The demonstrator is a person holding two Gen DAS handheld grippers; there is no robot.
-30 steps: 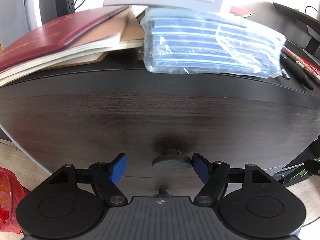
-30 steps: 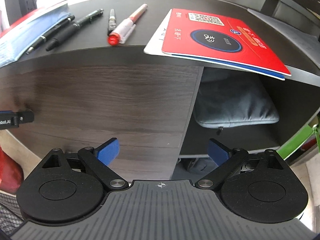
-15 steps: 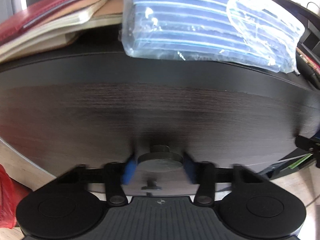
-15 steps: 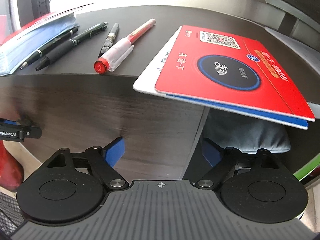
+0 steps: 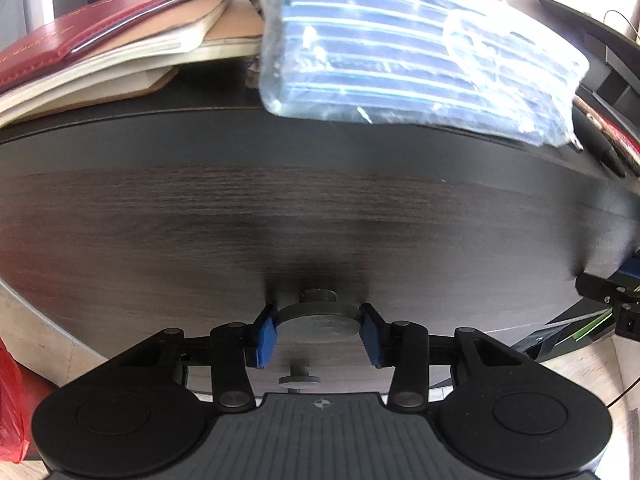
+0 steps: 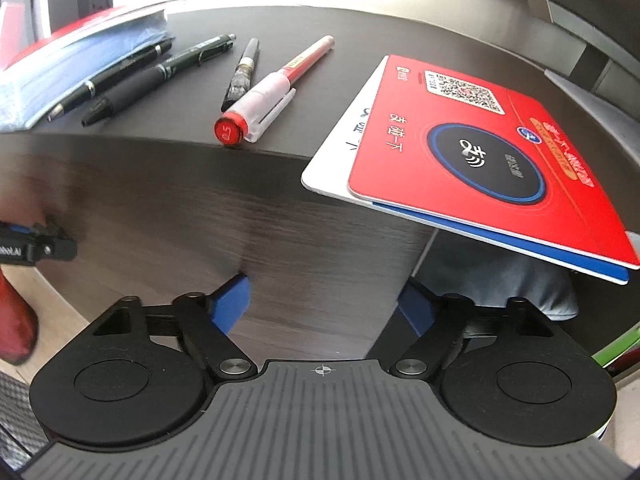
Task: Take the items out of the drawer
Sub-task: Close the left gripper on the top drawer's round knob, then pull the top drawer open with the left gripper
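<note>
The dark wood drawer front [image 5: 280, 216] fills the left wrist view. Its round grey knob [image 5: 318, 320] sits between my left gripper's blue pads. My left gripper [image 5: 318, 330] is shut on the knob. A second smaller knob [image 5: 299, 379] shows below it. My right gripper [image 6: 324, 304] is open and empty in front of the same cabinet's front face [image 6: 200, 216], near its right corner. The left gripper's tip [image 6: 36, 246] shows at the far left of the right wrist view. The drawer's inside is hidden.
On the cabinet top lie a stack of books [image 5: 104, 52], a plastic pack of blue items [image 5: 416, 60], several pens [image 6: 256, 92] and red cards [image 6: 492, 160] overhanging the edge. A grey pouch [image 6: 532, 280] lies in the open shelf at right. A red bag [image 5: 10, 408] sits on the floor.
My left gripper moved in and closed on the drawer knob. My right gripper rose and came closer to the cabinet's right corner, staying open.
</note>
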